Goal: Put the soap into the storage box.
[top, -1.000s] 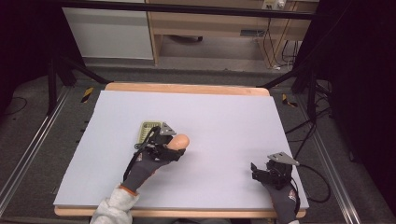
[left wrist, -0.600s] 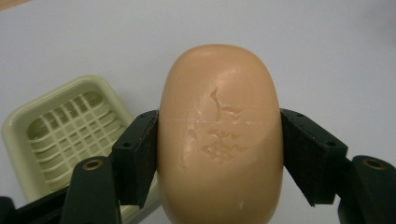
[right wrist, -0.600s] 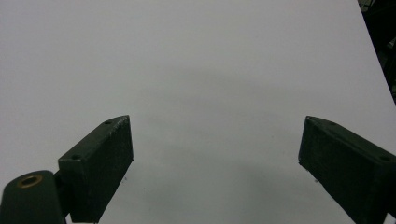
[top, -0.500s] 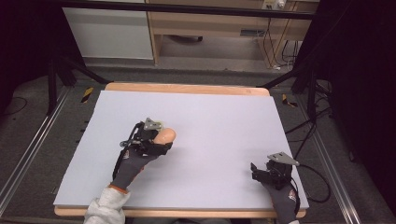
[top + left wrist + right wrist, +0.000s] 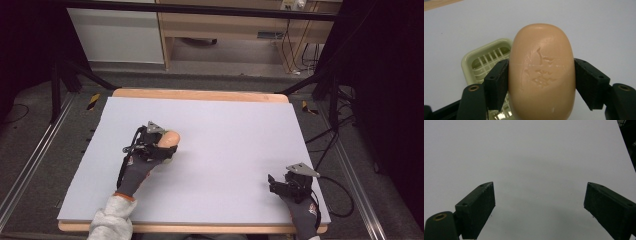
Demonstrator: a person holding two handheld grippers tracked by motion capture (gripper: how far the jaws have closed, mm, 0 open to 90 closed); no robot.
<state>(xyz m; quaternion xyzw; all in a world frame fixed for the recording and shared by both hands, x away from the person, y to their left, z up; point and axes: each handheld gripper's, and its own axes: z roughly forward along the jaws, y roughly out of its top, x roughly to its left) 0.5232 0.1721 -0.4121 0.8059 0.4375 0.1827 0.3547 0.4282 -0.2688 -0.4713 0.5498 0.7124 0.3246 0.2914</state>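
Soap (image 5: 541, 75), a peach oval bar, sits pinched between the two jaws of the left claw (image 5: 541, 82), one jaw pressed on each long side, its rounded end reaching past their tips. Below and behind it lies a pale green slatted soap dish (image 5: 486, 60) on the white bench (image 5: 225, 130). Near the front right corner, the right claw (image 5: 539, 207) rests spread wide, holding nothing.

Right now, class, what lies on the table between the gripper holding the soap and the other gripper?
Nothing: the high view shows bare white tabletop between the left gripper, clamped on the soap, and the right gripper.
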